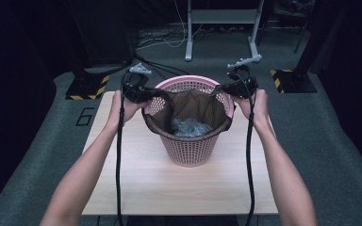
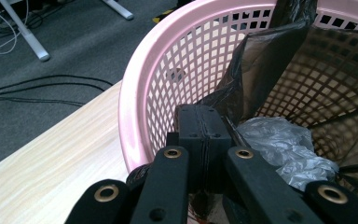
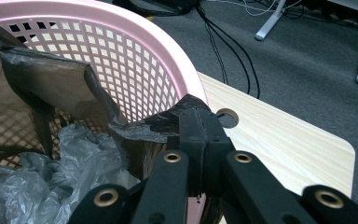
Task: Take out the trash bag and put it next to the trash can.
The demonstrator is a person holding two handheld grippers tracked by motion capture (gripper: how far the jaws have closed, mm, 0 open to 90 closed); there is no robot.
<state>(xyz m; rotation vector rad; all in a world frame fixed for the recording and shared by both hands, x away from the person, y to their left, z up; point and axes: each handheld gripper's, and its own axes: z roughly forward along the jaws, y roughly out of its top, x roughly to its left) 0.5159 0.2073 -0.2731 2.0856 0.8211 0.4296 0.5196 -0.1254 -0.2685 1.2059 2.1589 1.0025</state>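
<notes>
While the thin dark bin liner (image 1: 188, 106) sits half inside the pink mesh basket (image 1: 188, 150), left gripper (image 2: 200, 128) and right gripper (image 3: 199, 130) each pinch its edge with jaws closed, so a hard outward tug could tear it.

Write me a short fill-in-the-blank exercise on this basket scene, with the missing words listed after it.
1. The mesh basket on the wooden table is ____ in colour.
2. The left gripper and the right gripper are each shut on the edge of a dark ____ bag.
3. Crumpled grey plastic lies ____ the basket.

Missing words: pink; plastic; inside
</notes>
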